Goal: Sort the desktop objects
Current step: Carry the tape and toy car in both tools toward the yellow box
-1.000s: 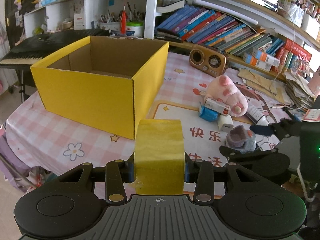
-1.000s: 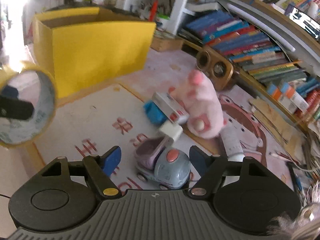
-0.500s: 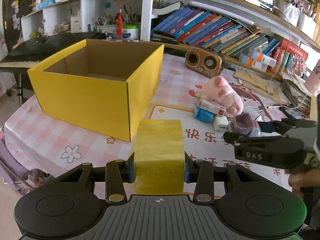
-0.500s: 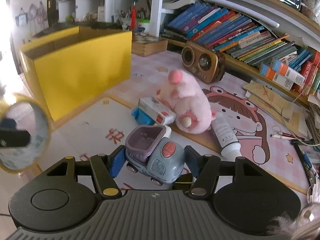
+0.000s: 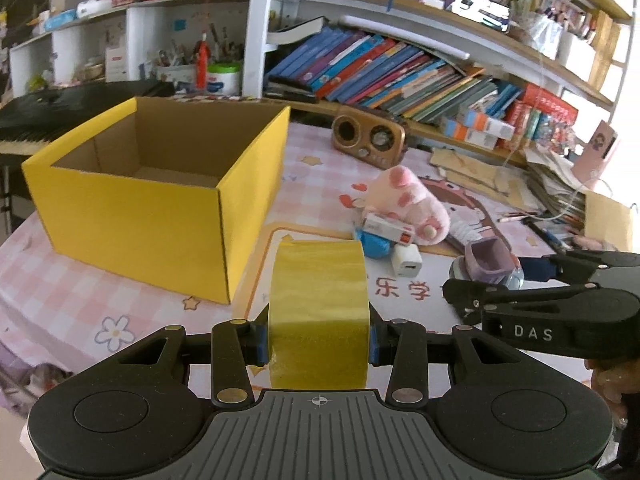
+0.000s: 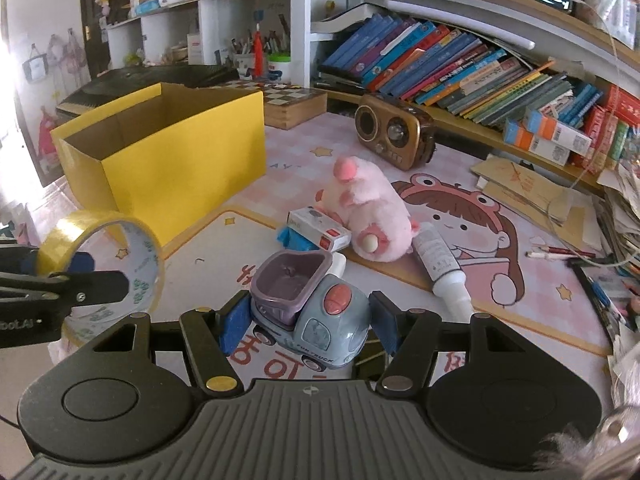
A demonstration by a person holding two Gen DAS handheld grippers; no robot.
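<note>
One roll of yellow tape (image 5: 318,312), standing on edge, is clenched in the left tool (image 5: 316,340). One small grey-and-purple plastic toy truck (image 6: 308,312), cab toward the camera, sits gripped in the right tool (image 6: 308,326) above the surface (image 6: 500,304), near one open yellow cardboard box (image 5: 160,200).

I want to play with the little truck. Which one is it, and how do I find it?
Start at the big yellow box, then come forward past the pink plush toy. The toy truck sits between the right gripper jaws. It is the only thing with wheels: grey-blue cab, purple tub, pink button.
</note>
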